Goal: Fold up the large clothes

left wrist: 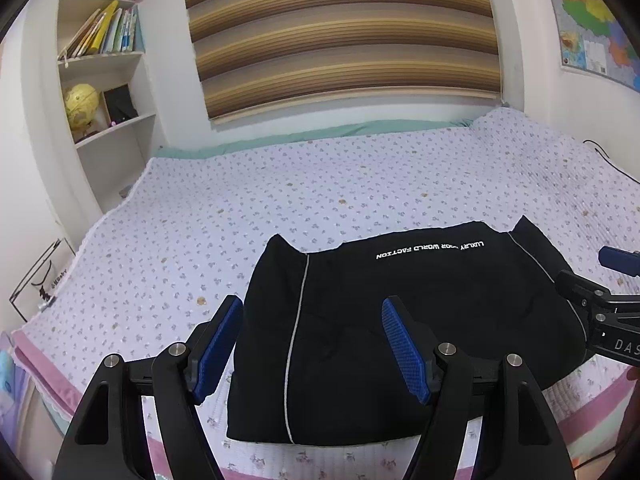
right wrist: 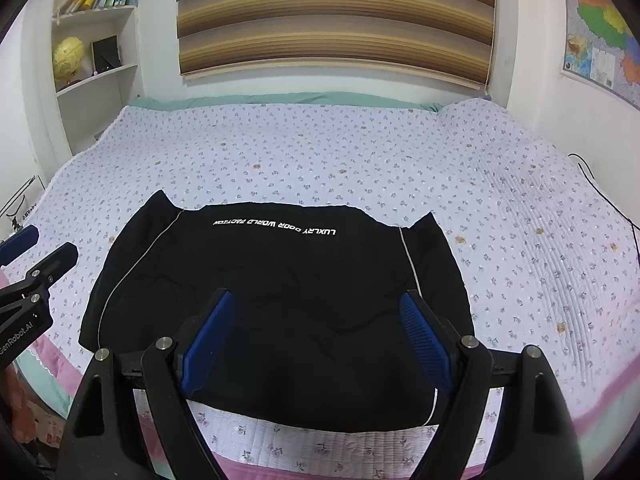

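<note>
A black garment [left wrist: 400,320] with thin white piping and white lettering lies folded into a rough rectangle near the front edge of the bed; it also shows in the right wrist view [right wrist: 280,292]. My left gripper [left wrist: 312,344] is open and empty, held above the garment's left front part. My right gripper [right wrist: 316,336] is open and empty, held above the garment's right front part. The right gripper also shows at the right edge of the left wrist view [left wrist: 600,304]. The left gripper shows at the left edge of the right wrist view [right wrist: 28,272].
The bed [left wrist: 280,200] has a pale floral quilt with a pink border. A white bookshelf [left wrist: 104,64] with books and a yellow globe stands at the back left. A striped blind [left wrist: 340,32] hangs behind the bed. A black cable [right wrist: 608,196] lies at the right.
</note>
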A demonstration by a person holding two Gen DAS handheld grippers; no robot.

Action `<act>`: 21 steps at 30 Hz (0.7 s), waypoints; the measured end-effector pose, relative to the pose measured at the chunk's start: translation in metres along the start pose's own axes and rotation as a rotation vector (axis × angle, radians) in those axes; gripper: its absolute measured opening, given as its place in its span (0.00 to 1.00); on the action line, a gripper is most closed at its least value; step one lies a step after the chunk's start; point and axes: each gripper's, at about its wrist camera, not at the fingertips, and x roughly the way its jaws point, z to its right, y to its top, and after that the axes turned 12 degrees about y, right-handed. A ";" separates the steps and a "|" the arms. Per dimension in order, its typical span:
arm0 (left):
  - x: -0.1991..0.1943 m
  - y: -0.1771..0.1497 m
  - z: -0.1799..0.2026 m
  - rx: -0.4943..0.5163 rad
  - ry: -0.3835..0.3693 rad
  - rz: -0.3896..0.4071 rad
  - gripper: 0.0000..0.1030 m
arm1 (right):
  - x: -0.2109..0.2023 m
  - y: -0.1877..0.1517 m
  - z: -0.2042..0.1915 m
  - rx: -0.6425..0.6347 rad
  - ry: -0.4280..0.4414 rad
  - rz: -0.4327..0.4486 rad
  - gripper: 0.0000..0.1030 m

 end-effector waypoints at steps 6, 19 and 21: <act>0.003 0.000 0.000 0.002 -0.010 -0.007 0.71 | 0.003 -0.001 -0.002 0.000 0.000 -0.009 0.84; 0.010 -0.001 0.001 0.017 -0.055 -0.031 0.71 | 0.008 -0.002 -0.003 0.007 0.000 -0.019 0.84; 0.013 -0.001 0.001 0.016 -0.059 -0.036 0.71 | 0.009 -0.002 -0.003 0.009 0.001 -0.021 0.84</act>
